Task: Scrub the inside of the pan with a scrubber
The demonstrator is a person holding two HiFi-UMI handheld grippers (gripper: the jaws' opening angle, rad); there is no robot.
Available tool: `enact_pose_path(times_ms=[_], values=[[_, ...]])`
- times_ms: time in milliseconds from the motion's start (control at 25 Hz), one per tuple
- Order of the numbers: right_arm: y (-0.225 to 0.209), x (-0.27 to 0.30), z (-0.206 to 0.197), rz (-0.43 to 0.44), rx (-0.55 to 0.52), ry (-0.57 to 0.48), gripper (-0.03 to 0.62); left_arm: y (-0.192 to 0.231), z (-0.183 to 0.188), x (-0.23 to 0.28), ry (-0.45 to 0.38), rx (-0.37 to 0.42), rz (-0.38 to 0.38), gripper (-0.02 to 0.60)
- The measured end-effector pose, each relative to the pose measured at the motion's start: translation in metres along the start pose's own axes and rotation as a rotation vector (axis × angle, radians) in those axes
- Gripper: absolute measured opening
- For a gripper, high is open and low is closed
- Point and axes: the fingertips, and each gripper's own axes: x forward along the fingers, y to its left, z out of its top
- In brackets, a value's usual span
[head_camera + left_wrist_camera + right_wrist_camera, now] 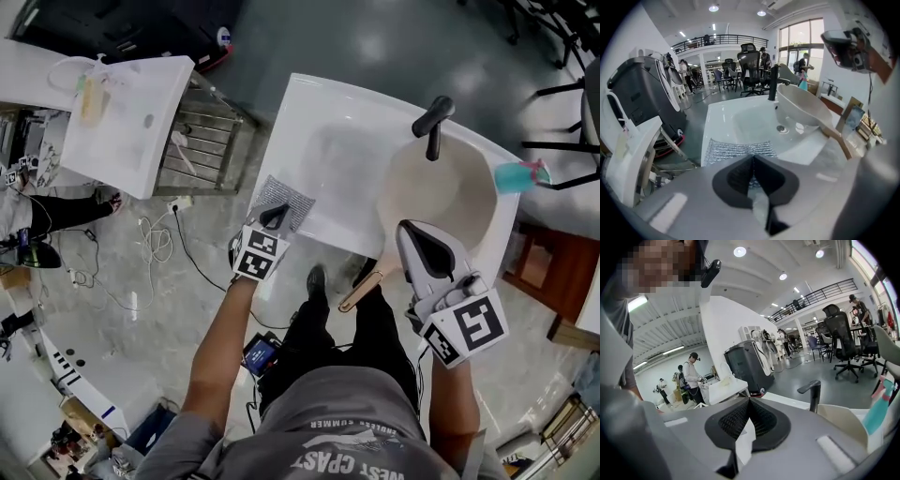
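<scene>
Your left tongs (275,217) are pressed together on the near edge of the scrubber (292,197), the shiny mesh cloth at the front left corner of the sink (314,103). It looks like only a tiny bit of the mesh is pinched. It could slip out when you lift it and drop past the front edge to the floor. Your right tongs (411,231) are pressed together too, with nothing in them, and they hang over the near rim of the pan (445,187). The pan sits in the right side of the sink, under the tap (432,124), and it looks tipped. Its handle (362,291) sticks out over the front edge. Nothing holds the pan, so if you rub hard it could rock, spin or slide. You could also bump the tap, or knock the handle with your arm.
</scene>
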Motion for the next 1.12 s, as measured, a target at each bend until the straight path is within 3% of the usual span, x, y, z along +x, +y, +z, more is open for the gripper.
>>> enact_pose_path(times_ms=[200, 520, 800, 1120], values=[[-0.025, -0.03, 0.004, -0.071, 0.022, -0.038, 0.002, -0.029, 0.044, -0.015, -0.075, 0.039, -0.038, 0.006], [-0.074, -0.095, -0.005, -0.204, 0.082, -0.094, 0.002, -0.101, 0.144, -0.011, -0.203, 0.135, -0.133, 0.006], [-0.123, -0.145, -0.018, -0.309, 0.134, -0.125, 0.002, -0.168, 0.195, 0.032, -0.199, 0.233, -0.236, 0.006], [-0.171, -0.19, -0.036, -0.402, 0.184, -0.143, 0.002, -0.223, 0.211, 0.09, -0.111, 0.293, -0.299, 0.008]])
